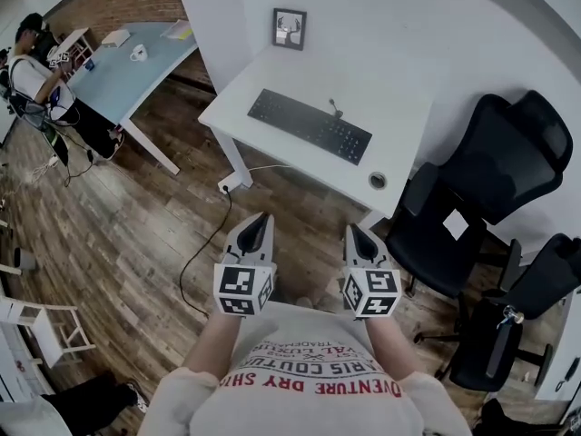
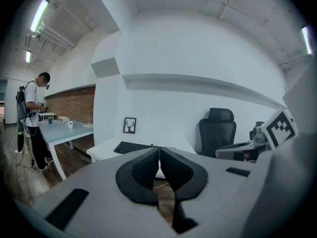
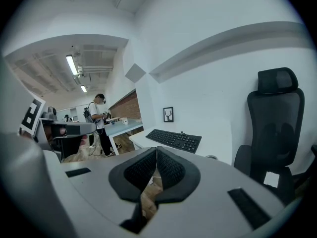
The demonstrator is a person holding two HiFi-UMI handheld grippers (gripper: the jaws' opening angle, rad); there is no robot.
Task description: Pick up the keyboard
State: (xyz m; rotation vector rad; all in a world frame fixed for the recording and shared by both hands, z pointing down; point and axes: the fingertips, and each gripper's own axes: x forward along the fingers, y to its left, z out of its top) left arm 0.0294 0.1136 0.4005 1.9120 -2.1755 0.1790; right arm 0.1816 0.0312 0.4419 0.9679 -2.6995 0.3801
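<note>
A black keyboard [image 1: 310, 125] lies across the middle of a white desk [image 1: 408, 134]; it also shows in the left gripper view as the keyboard [image 2: 130, 147] and in the right gripper view as the keyboard [image 3: 174, 139]. My left gripper [image 1: 257, 222] and right gripper [image 1: 359, 234] hang side by side over the wooden floor, well short of the desk. Both point toward it. Each has its jaws shut with nothing between them, as the left gripper [image 2: 159, 150] and the right gripper [image 3: 156, 151] show in their own views.
A framed deer picture [image 1: 290, 28] stands at the desk's back. A cable port [image 1: 377, 180] sits near its right end. Black office chairs [image 1: 472, 189] crowd the right side. A cable [image 1: 204, 248] trails on the floor. A person [image 1: 36, 75] stands by a blue table [image 1: 127, 71] at far left.
</note>
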